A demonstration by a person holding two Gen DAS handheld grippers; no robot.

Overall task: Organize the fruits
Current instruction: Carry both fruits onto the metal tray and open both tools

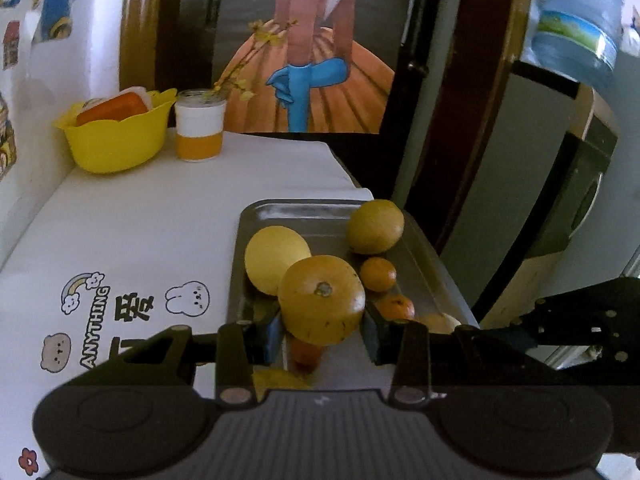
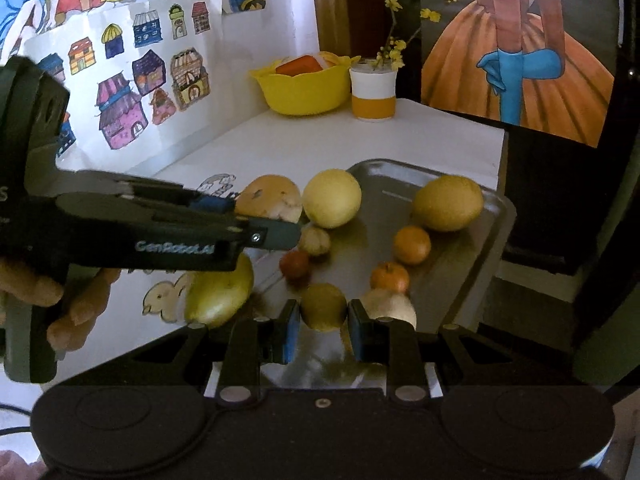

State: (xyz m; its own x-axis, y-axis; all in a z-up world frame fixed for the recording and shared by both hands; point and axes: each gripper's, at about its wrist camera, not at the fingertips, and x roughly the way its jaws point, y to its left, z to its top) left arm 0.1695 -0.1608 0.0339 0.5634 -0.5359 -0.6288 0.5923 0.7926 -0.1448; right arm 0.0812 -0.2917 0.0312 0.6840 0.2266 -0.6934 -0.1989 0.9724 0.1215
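Note:
A metal tray (image 1: 304, 210) lies at the table's right edge with several fruits on it. My left gripper (image 1: 323, 332) is shut on a large yellow-orange fruit (image 1: 322, 300) held above the tray's near left part. The right wrist view shows that gripper (image 2: 256, 220) from the side with the same fruit (image 2: 268, 200) in it. My right gripper (image 2: 324, 334) is over the tray's near end, its pads touching both sides of a small yellow-green fruit (image 2: 323, 306). Two small oranges (image 2: 412, 245) and a big yellow fruit (image 2: 448, 202) rest on the tray (image 2: 492, 216).
A yellow bowl (image 1: 116, 140) with food and a white-and-orange cup (image 1: 199, 130) stand at the table's far corner. An elongated yellow-green fruit (image 2: 218, 296) lies on the white cloth left of the tray. A hand (image 2: 60, 312) grips the left tool. The table drops off just past the tray.

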